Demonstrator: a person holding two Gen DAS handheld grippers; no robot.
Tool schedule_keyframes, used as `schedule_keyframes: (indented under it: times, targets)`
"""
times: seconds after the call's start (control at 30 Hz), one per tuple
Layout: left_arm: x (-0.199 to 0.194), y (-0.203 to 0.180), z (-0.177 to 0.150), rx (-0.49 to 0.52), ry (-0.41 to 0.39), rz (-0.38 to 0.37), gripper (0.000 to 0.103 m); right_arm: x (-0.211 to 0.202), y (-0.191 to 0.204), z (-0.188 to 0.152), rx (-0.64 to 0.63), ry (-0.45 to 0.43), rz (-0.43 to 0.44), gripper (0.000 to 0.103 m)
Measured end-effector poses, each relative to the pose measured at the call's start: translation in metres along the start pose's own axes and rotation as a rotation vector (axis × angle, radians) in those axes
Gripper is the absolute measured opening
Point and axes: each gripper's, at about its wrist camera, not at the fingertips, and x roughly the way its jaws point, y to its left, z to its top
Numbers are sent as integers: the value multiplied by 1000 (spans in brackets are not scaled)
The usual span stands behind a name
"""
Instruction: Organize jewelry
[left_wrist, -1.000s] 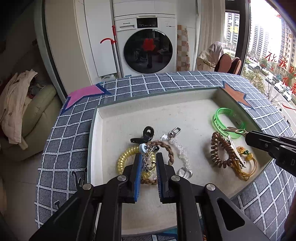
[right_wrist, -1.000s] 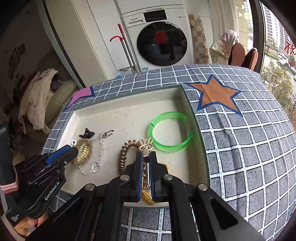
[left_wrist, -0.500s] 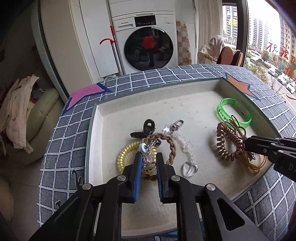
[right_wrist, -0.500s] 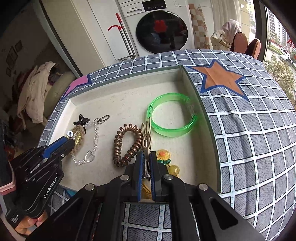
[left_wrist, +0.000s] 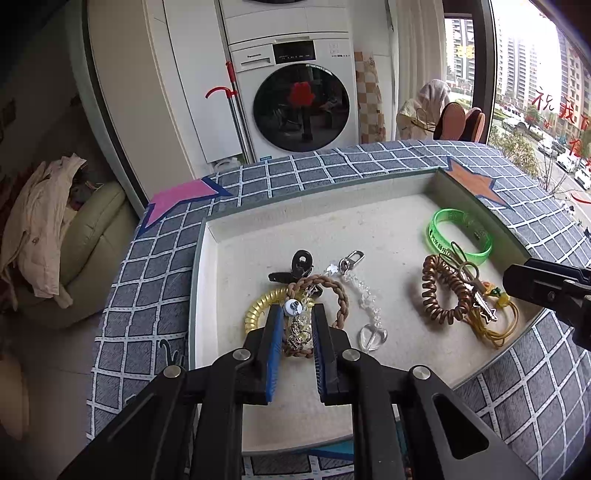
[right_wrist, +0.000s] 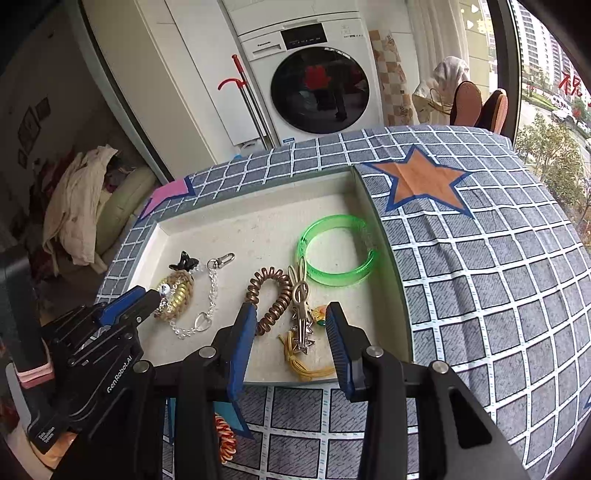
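Observation:
A pale tray on a checked cloth holds the jewelry. My left gripper is shut on a silvery charm bracelet, which is tangled with a braided brown bracelet and a yellow spiral tie. My right gripper has its jaws opening. A metal rabbit hair clip lies on the tray between them, touching neither pad. The clip rests beside a brown spiral tie and over a yellow cord. A green bangle lies just beyond.
A clear bead chain and a black clip lie near the left bundle. The tray's right wall runs close to the bangle. A washing machine stands behind the table, and a sofa to its left.
My right gripper was shut on the rabbit hair clip and has now opened, leaving the clip on the tray by the brown spiral tie. The left gripper kept its grip and place.

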Motion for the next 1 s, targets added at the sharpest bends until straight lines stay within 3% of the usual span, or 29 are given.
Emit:
schedule_keyframes:
  times: [0.33,0.37,0.4,0.43,0.5,0.63,0.77,1.0]
  targets:
    - [-23,10,-3,-38,-27,0,36,-14,-2,-6,5,-18,-30,43]
    - [-25,12,-4,-45,-25,-3,43,-16,-2,-7,3,-20,-31,44]
    - [-27,13,-5,-54,-22,-7,60,-18,-1,-9,0,-22,-32,45]
    - [-29,14,-7,-62,-21,-6,103,-20,-1,-11,-3,-25,-34,45]
    - [-40,16,-11,-73,-70,22,103,-24,1,-14,-11,-32,-35,50]
    - [-52,15,-18,-61,-64,4,103,-34,5,-23,-39,-55,-60,60]
    - [-63,14,-29,-71,-65,16,103,-44,8,-33,-59,-85,-85,84]
    - [-81,17,-46,-118,-81,48,103,-61,14,-50,-107,-136,-130,88]
